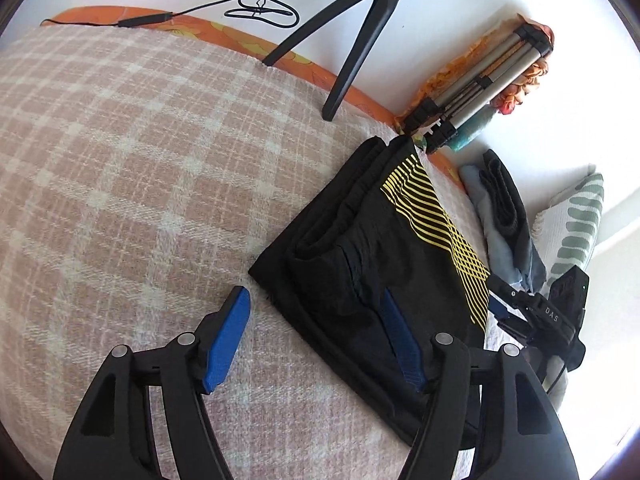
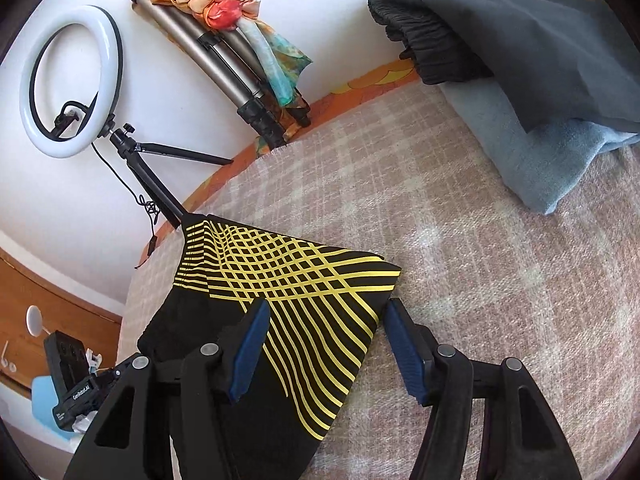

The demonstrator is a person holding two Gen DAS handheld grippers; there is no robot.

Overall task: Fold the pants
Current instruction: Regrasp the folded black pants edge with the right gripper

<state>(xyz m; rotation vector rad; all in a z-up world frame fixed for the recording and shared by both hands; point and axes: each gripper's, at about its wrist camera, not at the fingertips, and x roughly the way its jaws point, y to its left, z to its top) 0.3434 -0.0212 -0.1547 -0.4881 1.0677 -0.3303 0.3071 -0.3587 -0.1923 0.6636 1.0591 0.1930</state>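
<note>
Black pants (image 1: 360, 264) with a yellow line pattern lie folded into a compact stack on the pink checked blanket (image 1: 120, 160). They also show in the right wrist view (image 2: 280, 304). My left gripper (image 1: 316, 340) is open and empty, its right finger over the pants' near left corner, its left finger over bare blanket. My right gripper (image 2: 324, 348) is open and empty, straddling the pants' right edge by the yellow pattern. The right gripper's body shows in the left wrist view (image 1: 548, 320) at the pants' far side.
A ring light on a black tripod (image 2: 68, 80) stands at the blanket's far edge. A folded metal tripod (image 2: 224, 72) with a colourful scarf leans on the wall. Folded dark and light-blue clothes (image 2: 540, 80) lie at the right. A patterned pillow (image 1: 576, 228) lies beyond them.
</note>
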